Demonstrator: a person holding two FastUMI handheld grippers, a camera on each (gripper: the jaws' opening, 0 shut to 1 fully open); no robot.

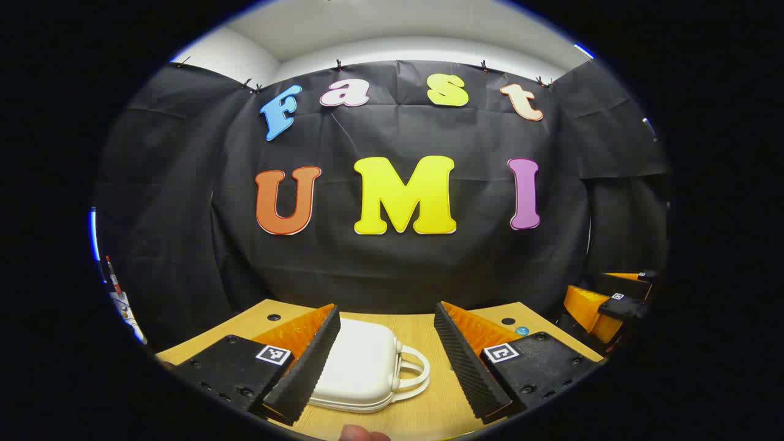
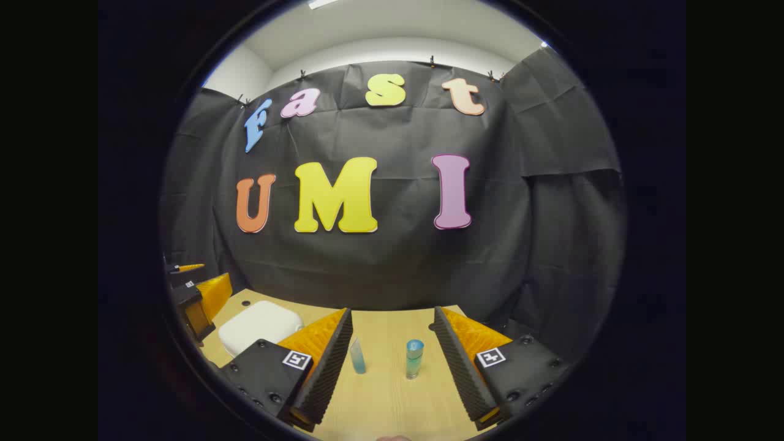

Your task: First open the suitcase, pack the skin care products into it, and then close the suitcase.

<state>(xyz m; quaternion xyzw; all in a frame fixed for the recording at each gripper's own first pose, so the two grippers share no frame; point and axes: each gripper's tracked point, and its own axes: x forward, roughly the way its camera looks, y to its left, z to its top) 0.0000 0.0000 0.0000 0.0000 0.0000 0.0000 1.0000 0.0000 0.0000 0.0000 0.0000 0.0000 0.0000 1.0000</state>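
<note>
The closed white hard-shell suitcase (image 1: 361, 367) is seen lying on the light wooden bench (image 2: 386, 398), near its left edge. Two small blue-green bottles (image 2: 414, 358) are stood apart on bare wood. Both grippers' jaws are held apart, empty.

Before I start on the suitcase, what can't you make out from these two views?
- Suitcase: left gripper view, its left part hidden behind the left gripper's finger; latch not visible.
- Suitcase: right gripper view, near edge hidden by the right gripper.
- Two bottles: right gripper view, too small to identify the products.
</note>
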